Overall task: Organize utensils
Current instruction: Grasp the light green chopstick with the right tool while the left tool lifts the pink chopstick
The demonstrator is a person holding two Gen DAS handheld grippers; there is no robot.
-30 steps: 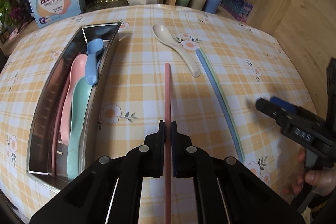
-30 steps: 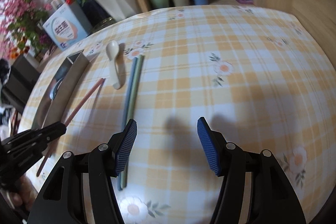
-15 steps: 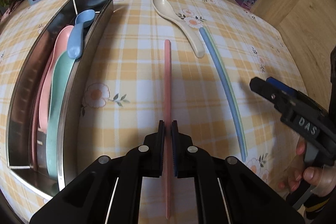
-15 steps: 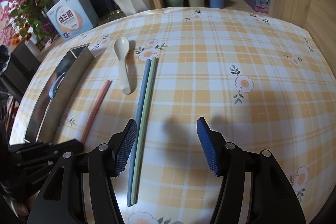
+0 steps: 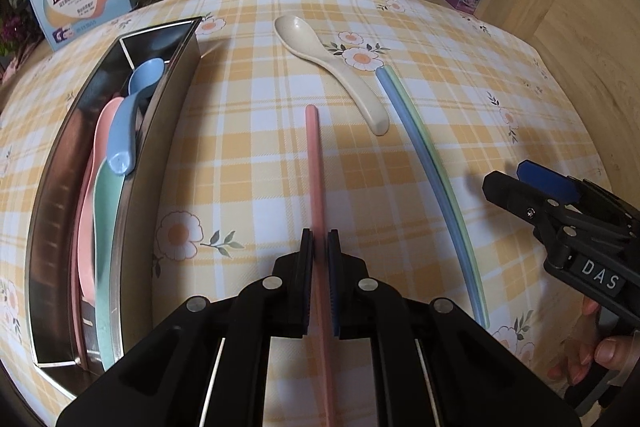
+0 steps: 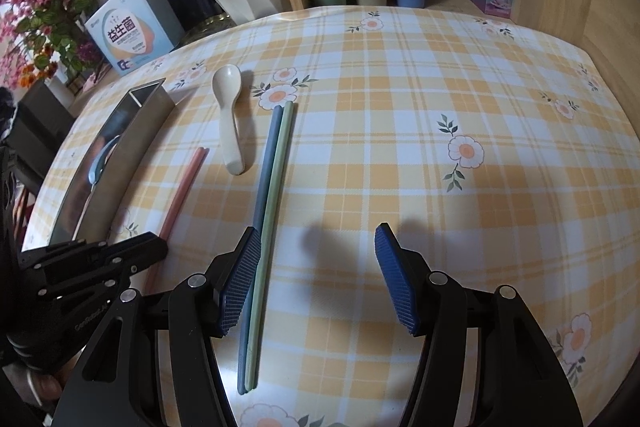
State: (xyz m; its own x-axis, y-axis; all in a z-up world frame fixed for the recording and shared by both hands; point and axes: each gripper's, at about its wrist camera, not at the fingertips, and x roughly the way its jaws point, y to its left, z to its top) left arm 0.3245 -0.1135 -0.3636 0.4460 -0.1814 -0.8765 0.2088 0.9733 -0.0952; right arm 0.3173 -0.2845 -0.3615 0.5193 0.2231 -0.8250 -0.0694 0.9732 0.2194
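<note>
Left gripper [image 5: 320, 247] at lower centre of the left wrist view, pinched on the pink chopsticks [image 5: 314, 163], which run up the middle of the frame from between the pads toward the centre. Metal tray [image 5: 156, 131] at left, holding a blue spoon [image 5: 128, 115], a pink spoon [image 5: 94, 163] and a green spoon [image 5: 105, 227]. Cream spoon [image 5: 332, 71] lying on the checked tablecloth [image 5: 248, 131] at upper centre, just right of the pink tip. Blue and green chopsticks [image 5: 432, 171] side by side, curving down the right of centre, apart from both tongs.

Right gripper [image 6: 318, 267] at lower centre of the right wrist view, spread wide and gripping nothing, with the blue-green pair passing just beside its left pad [image 6: 240, 287].
</note>
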